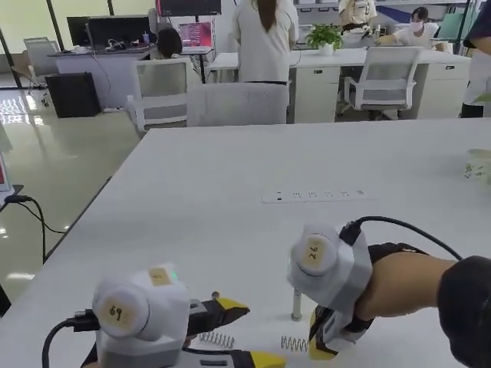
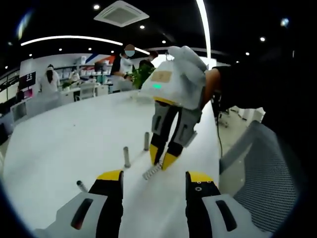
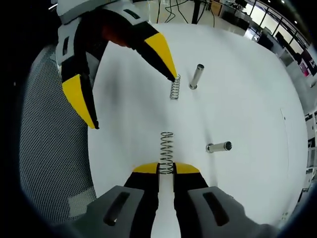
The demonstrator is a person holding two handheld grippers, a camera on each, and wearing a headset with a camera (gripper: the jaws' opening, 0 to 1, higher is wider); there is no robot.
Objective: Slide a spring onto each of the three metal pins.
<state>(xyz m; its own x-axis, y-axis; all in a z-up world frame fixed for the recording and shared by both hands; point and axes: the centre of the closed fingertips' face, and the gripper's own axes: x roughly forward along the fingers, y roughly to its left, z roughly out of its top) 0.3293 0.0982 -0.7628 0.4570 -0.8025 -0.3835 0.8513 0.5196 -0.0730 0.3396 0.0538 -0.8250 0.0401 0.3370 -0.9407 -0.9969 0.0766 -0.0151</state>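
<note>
My right gripper (image 3: 166, 168) is shut on the near end of a spring (image 3: 167, 146) that lies on the white table (image 1: 230, 199); in the left gripper view the right gripper (image 2: 162, 163) points down at that spring (image 2: 152, 171). My left gripper (image 2: 156, 177) is open and holds nothing. One fingertip of the left gripper (image 3: 133, 101) is close to a second spring (image 3: 174, 87). Three short metal pins (image 2: 126, 157) (image 2: 146, 141) (image 2: 81, 186) stand bare on the table. In the head view both springs (image 1: 217, 339) (image 1: 294, 343) lie near the front edge, between the left gripper (image 1: 249, 333) and the right gripper (image 1: 322, 351).
A white power strip (image 1: 318, 196) is set into the table's middle. A small plant (image 1: 479, 165) stands at the right edge. A grey mesh chair (image 2: 267, 168) is close behind the front edge. Beyond the table are chairs, desks and people.
</note>
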